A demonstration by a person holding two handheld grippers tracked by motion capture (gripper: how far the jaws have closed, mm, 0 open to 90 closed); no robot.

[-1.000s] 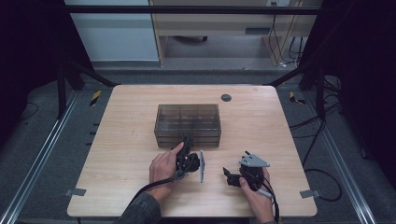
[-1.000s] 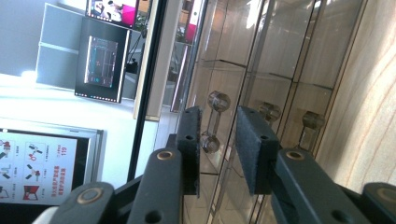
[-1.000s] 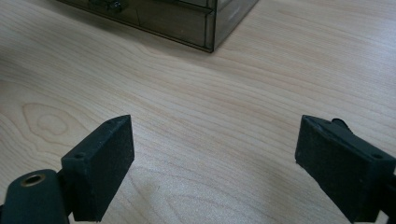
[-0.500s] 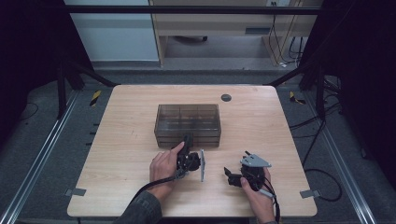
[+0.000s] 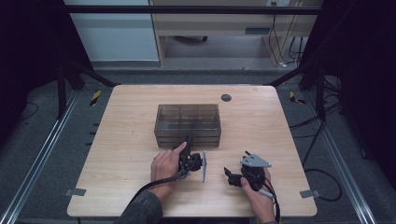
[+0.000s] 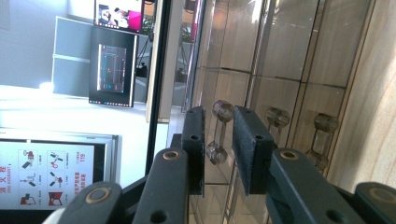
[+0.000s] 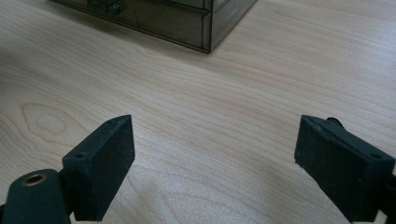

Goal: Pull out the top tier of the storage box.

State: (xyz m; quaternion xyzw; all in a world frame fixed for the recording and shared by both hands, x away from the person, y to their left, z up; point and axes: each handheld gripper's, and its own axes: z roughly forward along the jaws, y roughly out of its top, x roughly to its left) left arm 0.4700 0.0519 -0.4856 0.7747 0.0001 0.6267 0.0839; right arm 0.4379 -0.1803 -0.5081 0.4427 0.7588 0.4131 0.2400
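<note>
**Left gripper at a drawer knob**

The smoky see-through drawer box (image 5: pixel 187 124) sits in the middle of the wooden table (image 5: pixel 116 140). On its front, a small clear knob (image 6: pixel 219 132) sits between the two black pads of the left gripper (image 6: pixel 219 140). The pads are close together with the knob in the gap, but I cannot tell if they press on it. The left gripper is turned on its side and points at the front of the box. The left hand (image 5: pixel 164 166) wraps around it from below the box.

The right gripper (image 7: pixel 215 172) rests to the right of the box front, low over the table. Its pads are wide apart and hold nothing. The right hand (image 5: pixel 261 191) grips it from behind.

Past the box, near the far edge of the table, is a small dark round hole (image 5: pixel 226 97). Around the table is grey floor (image 5: pixel 42 140) with metal rails and cables.
</note>
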